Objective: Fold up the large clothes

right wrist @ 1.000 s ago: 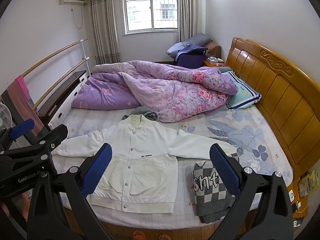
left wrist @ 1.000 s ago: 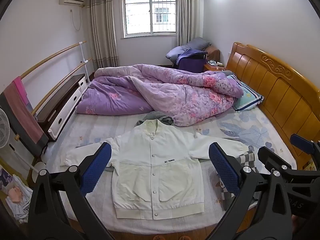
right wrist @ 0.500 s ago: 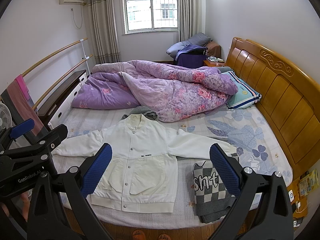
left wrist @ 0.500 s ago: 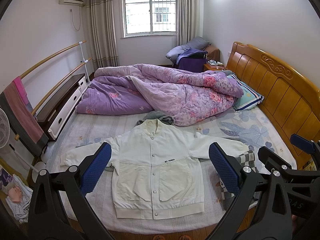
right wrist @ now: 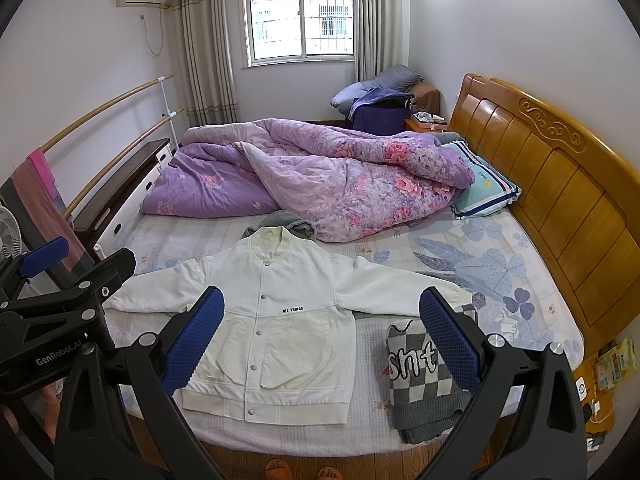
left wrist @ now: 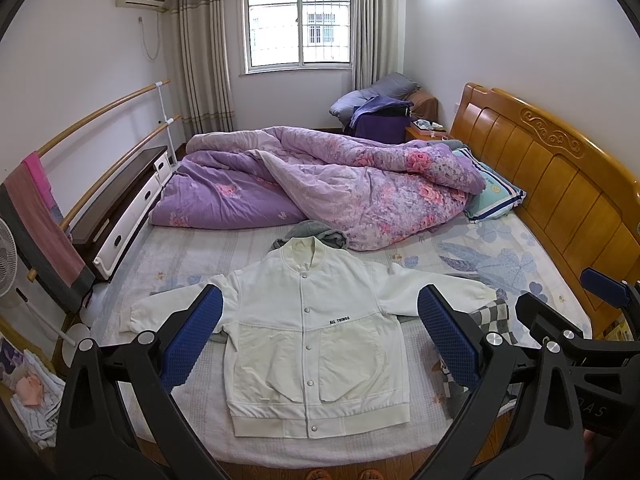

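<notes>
A white snap-button jacket (left wrist: 316, 332) lies flat and face up on the bed, sleeves spread to both sides; it also shows in the right wrist view (right wrist: 276, 320). My left gripper (left wrist: 320, 336) is open and empty, held above the bed's near edge over the jacket. My right gripper (right wrist: 320, 336) is open and empty too, held over the jacket's right half. Each gripper's black body shows at the edge of the other's view.
A folded grey checked sweater (right wrist: 424, 380) lies right of the jacket. A grey garment (right wrist: 292, 224) sits behind the collar. A purple floral quilt (right wrist: 320, 176) and pillow (right wrist: 484, 188) fill the far bed. Wooden headboard (right wrist: 560, 184) on the right, rails and drawers (left wrist: 128, 208) left.
</notes>
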The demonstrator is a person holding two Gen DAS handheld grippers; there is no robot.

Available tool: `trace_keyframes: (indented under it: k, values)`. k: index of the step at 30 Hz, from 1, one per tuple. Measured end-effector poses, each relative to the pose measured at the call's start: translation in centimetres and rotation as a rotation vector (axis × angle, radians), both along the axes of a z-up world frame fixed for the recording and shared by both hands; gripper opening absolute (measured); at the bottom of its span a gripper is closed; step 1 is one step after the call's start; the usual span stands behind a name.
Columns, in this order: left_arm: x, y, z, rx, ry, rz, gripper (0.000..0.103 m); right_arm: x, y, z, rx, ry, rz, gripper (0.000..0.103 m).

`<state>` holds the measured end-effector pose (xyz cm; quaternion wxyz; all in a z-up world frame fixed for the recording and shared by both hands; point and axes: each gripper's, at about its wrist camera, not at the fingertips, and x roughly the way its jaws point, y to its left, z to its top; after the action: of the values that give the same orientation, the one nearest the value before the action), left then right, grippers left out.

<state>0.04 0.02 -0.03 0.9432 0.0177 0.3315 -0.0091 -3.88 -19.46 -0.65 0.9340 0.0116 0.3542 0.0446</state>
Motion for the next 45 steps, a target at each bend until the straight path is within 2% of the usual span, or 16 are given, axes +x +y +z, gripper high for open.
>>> trace_keyframes:
  k: [5,7,9,11,19,26,31,36,41,43,45]
  values:
    - [0.0,0.0,-0.2,-0.003,0.004,-0.008,0.098,-0.3,-0.3,-0.9,-0.004,0.004,-0.009,0.094]
    - [-0.2,0.2,-0.5,-0.005,0.006,-0.014,0.098,-0.6,0.1,-0.4,-0.009,0.006,-0.015,0.094]
    - [-0.1,0.3,-0.3,-0.009,0.009,-0.022,0.098,-0.4,1.6,-0.5,-0.015,0.01,-0.024,0.094]
    - [0.0,0.8,-1.5,-0.013,0.014,-0.028,0.098,-0.4,2.0,-0.6,-0.023,0.015,-0.031,0.094]
    - [0.8,1.0,-2.5,-0.032,0.063,-0.049,0.098,0.3,2.5,-1.4,-0.043,0.055,-0.052,0.094]
    - [3.5,0.0,-5.1,-0.038,0.131,-0.045,0.098,3.0,2.2,-3.3,-0.056,0.109,-0.047,0.094]
    - [7.1,-0.9,-7.0,-0.013,0.199,-0.034,0.098,6.9,1.3,-5.6,-0.052,0.16,-0.029,0.094]
    - [11.4,-0.2,-9.3,0.027,0.259,0.019,0.098,11.1,2.2,-8.4,-0.056,0.213,0.042,0.094]
    - [13.9,2.8,-12.0,0.068,0.32,0.091,0.098,14.9,5.6,-11.3,-0.07,0.289,0.16,0.094]
    - [14.7,4.9,-13.6,0.065,0.355,0.119,0.098,16.2,7.4,-12.4,-0.054,0.313,0.209,0.094]
    - [15.3,7.3,-15.2,0.029,0.393,0.137,0.098,17.4,9.3,-13.2,-0.063,0.324,0.249,0.094]
